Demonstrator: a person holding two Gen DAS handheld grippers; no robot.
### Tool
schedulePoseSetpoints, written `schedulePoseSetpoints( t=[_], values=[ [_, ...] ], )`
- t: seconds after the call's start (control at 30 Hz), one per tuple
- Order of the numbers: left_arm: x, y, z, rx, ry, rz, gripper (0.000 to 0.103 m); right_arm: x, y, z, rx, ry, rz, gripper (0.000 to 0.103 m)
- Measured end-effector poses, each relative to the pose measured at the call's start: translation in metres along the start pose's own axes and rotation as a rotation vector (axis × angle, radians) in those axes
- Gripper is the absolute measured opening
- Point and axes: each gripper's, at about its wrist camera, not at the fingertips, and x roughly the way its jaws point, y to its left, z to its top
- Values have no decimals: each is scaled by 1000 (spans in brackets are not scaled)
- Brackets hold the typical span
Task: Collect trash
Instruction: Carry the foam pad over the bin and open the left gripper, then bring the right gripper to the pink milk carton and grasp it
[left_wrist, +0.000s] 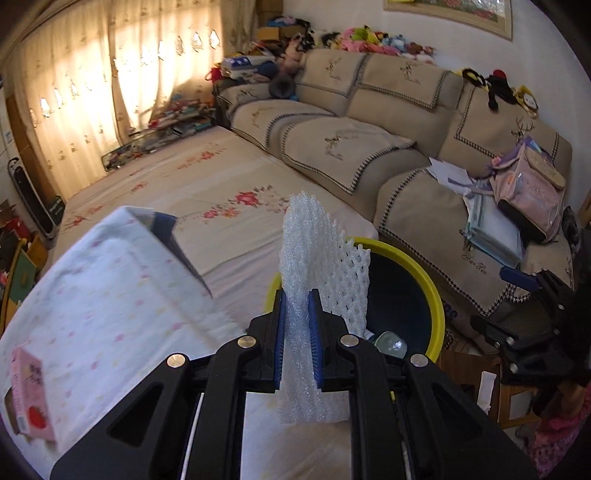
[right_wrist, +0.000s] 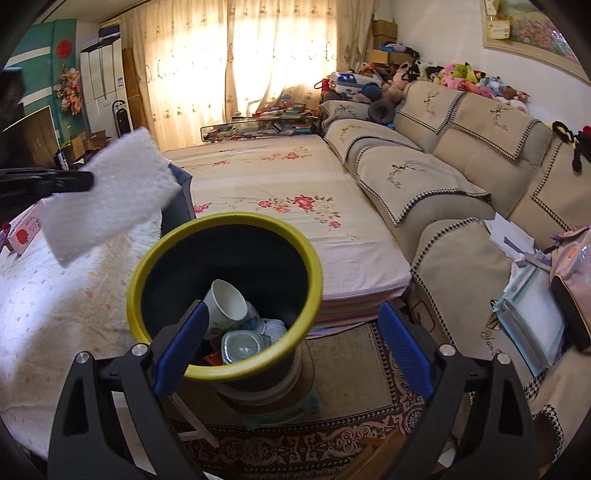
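Observation:
My left gripper (left_wrist: 297, 295) is shut on a white foam net sleeve (left_wrist: 317, 240), which sticks up between the blue pads above the white-clothed table (left_wrist: 110, 295). Just to its right is the black trash bin with a yellow rim (left_wrist: 428, 273). In the right wrist view the same foam sleeve (right_wrist: 107, 199) hangs at the upper left, left of the bin (right_wrist: 225, 221) and higher than its rim. The bin holds a paper cup (right_wrist: 225, 299) and a clear plastic tub (right_wrist: 242, 345). My right gripper (right_wrist: 291, 306) stands open and empty, close above the bin's near rim.
A pink box with a strawberry (left_wrist: 29, 395) lies on the table. A floral-sheeted mattress (right_wrist: 288, 192) lies behind the bin, with a beige sofa (right_wrist: 443, 177) to the right carrying papers and a pink backpack (left_wrist: 528, 192). The bin stands on a stool over a patterned rug (right_wrist: 332, 435).

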Motion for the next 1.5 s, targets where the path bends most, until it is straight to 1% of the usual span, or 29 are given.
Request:
schedulePoseSetpoints(
  t=[0.13,0.2,0.23,0.27,0.3,0.33,0.4,0.47,0.5,0.6,0.73,0.83,0.87,0.97,1.07,1.17,1.23,1.33,1.4,1.5],
  values=[
    [47,-23,11,7,49,-15,14,-2,-10,-6,11,13,-7,88],
    [66,-27,14,0,70,-18,17,-2,-12,-8,14,18,-7,88],
    [74,-28,15,-12,78,-16,28,-1,-12,-8,15,21,-8,88],
    [78,-27,15,-24,82,-10,51,-2,-12,-8,15,21,-7,88],
    [79,-24,14,-40,75,-4,60,-3,-11,-8,15,19,-3,88],
    [78,-21,13,-51,66,1,66,-3,-11,-9,14,17,-1,88],
    [68,-11,10,-70,58,6,66,-5,-7,-9,9,13,4,88],
    [47,0,2,-88,36,4,66,-5,-1,-8,1,14,15,88],
    [30,8,-3,-97,10,17,66,-5,4,-8,-4,15,23,89],
    [-21,25,-21,-123,-77,64,77,-3,19,-8,-28,18,49,89],
    [-92,55,-63,-195,-177,127,91,-1,50,-3,-68,14,96,89],
    [-140,80,-103,-253,-223,205,95,-2,81,6,-107,7,141,89],
    [-153,89,-115,-272,-232,231,98,-2,94,10,-122,6,158,89],
    [-196,118,-161,-366,-250,364,98,-3,138,20,-176,-3,216,89],
    [-230,148,-208,-457,-241,478,98,-4,185,30,-232,-6,277,90],
    [-258,173,-246,-533,-231,561,98,-8,238,39,-283,-12,346,90],
    [-276,188,-269,-583,-238,607,98,-11,270,43,-301,-12,391,90],
    [-296,205,-298,-639,-253,639,98,-15,322,49,-308,-11,464,90],
    [-302,213,-308,-666,-263,635,98,-16,358,53,-293,-15,514,90],
    [-304,221,-321,-676,-264,621,98,-11,401,57,-280,-2,549,90]
  ],
)
